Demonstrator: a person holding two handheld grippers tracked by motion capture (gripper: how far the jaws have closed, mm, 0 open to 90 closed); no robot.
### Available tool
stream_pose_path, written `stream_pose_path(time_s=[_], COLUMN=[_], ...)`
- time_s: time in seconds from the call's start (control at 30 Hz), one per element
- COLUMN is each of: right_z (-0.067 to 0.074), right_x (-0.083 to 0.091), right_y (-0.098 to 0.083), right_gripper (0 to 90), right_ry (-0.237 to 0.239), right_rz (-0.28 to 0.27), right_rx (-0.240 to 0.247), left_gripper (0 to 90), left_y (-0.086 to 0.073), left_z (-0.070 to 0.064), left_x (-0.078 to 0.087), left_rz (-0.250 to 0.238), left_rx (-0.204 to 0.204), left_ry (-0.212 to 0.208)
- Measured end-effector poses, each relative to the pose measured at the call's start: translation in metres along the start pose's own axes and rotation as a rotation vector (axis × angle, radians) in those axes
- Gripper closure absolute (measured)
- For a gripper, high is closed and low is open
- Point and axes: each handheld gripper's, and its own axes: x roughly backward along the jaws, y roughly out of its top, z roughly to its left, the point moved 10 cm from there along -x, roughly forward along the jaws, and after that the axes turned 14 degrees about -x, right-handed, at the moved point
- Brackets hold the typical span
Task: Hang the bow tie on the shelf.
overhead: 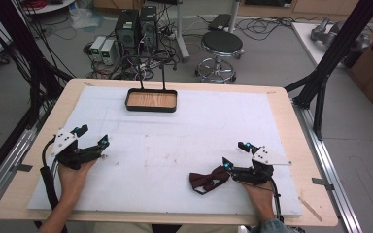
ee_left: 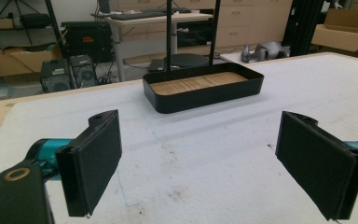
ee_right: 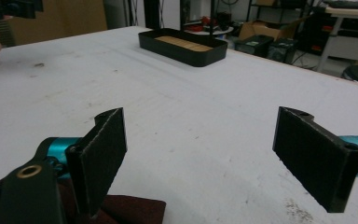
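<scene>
Bow tie point(overhead: 209, 179), dark red, lies flat on the white mat point(overhead: 175, 145) near the table's front edge, right of centre, its right wing touching or just under the near jaw of the right gripper point(overhead: 234, 155); in the right gripper view a corner of the same maroon cloth point(ee_right: 130, 210) shows at the bottom, beside the left-hand jaw and not between the two; that gripper's jaws stand wide apart and hold nothing; the left gripper point(overhead: 91, 137), in the person's left hand point(overhead: 74, 171) at the mat's left side, well apart from the bow tie, has its jaws spread just as wide over bare mat; a black tray point(overhead: 151, 100) with a wooden floor and two thin upright rods sits at the far middle of the mat; the wooden table point(overhead: 291, 121) borders the mat all round; beyond it stand a black stool point(overhead: 222, 43) and computer towers point(overhead: 136, 29) on the floor.
</scene>
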Motion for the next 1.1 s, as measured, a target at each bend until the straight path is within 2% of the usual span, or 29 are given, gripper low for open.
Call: stream_pose_path(time_s=[0.07,0.1,0.17,0.33,0.43,0.47,0.5,0.53,0.8,1.1], right_z=[0.006,0.006,0.013,0.024,0.032,0.032,0.036,0.036,0.051,0.057], right_x=[-0.002,-0.002,-0.003,-0.006,-0.009,-0.009,-0.011,-0.011,-0.016,-0.02], right_y=[-0.003,-0.003,-0.005,-0.01,-0.015,-0.015,-0.019,-0.019,-0.033,-0.045], right_gripper=[16.7,16.7,20.6,24.4,29.1,29.1,32.9,32.9,40.2,50.2], right_ry=[0.045,0.045,0.094,0.151,0.185,0.185,0.203,0.203,0.282,0.304], right_rz=[0.034,0.034,0.054,0.099,0.154,0.154,0.181,0.181,0.291,0.368], right_rx=[-0.002,-0.002,-0.003,0.031,0.049,0.049,0.063,0.063,0.125,0.17], left_gripper=[14.8,14.8,14.9,14.9,15.0,15.0,15.0,15.0,15.1,15.1], left_y=[0.0,0.0,0.0,-0.001,-0.001,-0.001,-0.001,-0.001,-0.002,-0.002], left_z=[0.0,0.0,-0.001,-0.001,-0.002,-0.002,-0.002,-0.001,-0.001,-0.002], left_x=[0.0,0.0,-0.001,-0.002,-0.002,-0.002,-0.002,-0.002,-0.002,-0.002], left_rz=[0.001,0.0,-0.001,0.005,0.006,0.007,0.007,0.007,0.01,0.012], left_rx=[-0.001,0.0,0.005,-0.001,0.0,0.0,0.0,0.0,0.003,0.003], left_ry=[0.002,0.003,0.002,-0.003,-0.005,-0.005,-0.005,-0.003,-0.001,-0.002])
